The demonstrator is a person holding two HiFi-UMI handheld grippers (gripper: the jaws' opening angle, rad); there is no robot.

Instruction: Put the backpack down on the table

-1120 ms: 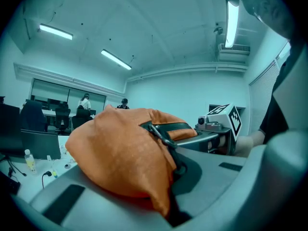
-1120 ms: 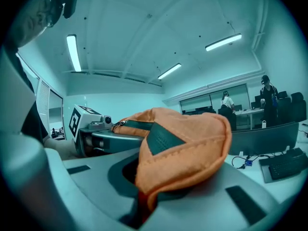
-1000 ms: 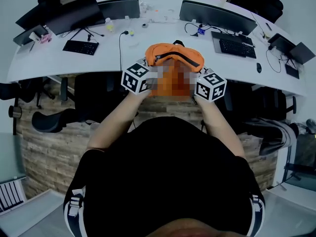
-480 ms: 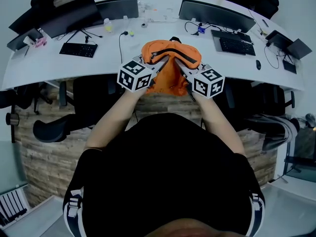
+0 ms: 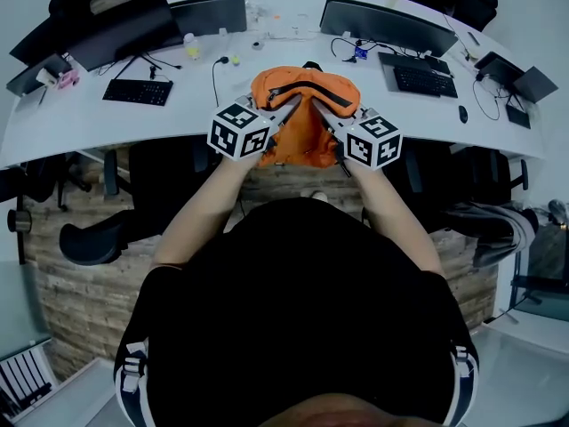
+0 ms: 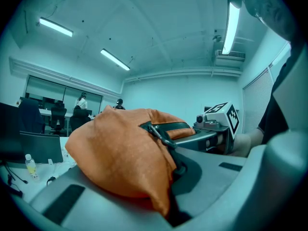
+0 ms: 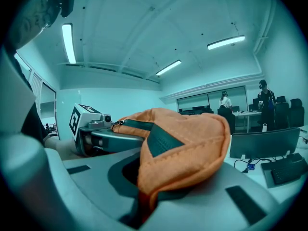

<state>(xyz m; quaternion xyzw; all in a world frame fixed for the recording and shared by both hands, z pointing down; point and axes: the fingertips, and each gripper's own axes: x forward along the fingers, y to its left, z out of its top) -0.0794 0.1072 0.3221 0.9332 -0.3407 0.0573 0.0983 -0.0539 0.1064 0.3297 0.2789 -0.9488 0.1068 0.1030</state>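
An orange backpack (image 5: 307, 105) with a dark zipper hangs between my two grippers, over the front edge of the white curved table (image 5: 133, 118). My left gripper (image 5: 286, 112) is shut on the bag's left side, and my right gripper (image 5: 325, 121) is shut on its right side. In the left gripper view the orange fabric (image 6: 120, 153) is pinched between the jaws of the left gripper (image 6: 166, 211), with the right gripper's marker cube (image 6: 222, 115) beyond it. In the right gripper view the backpack (image 7: 187, 148) bulges out of the shut right gripper (image 7: 142, 206). Whether the bag's underside touches the table is hidden.
Monitors (image 5: 387, 25) stand along the back of the table with keyboards (image 5: 136, 92), a small bottle (image 5: 190, 45) and cables (image 5: 216, 78). Black office chairs (image 5: 89, 234) sit below the front edge. Bare tabletop lies just beyond the bag.
Both grippers have carried the backpack forward, toward the table. The bag now sits further over the table's front edge.
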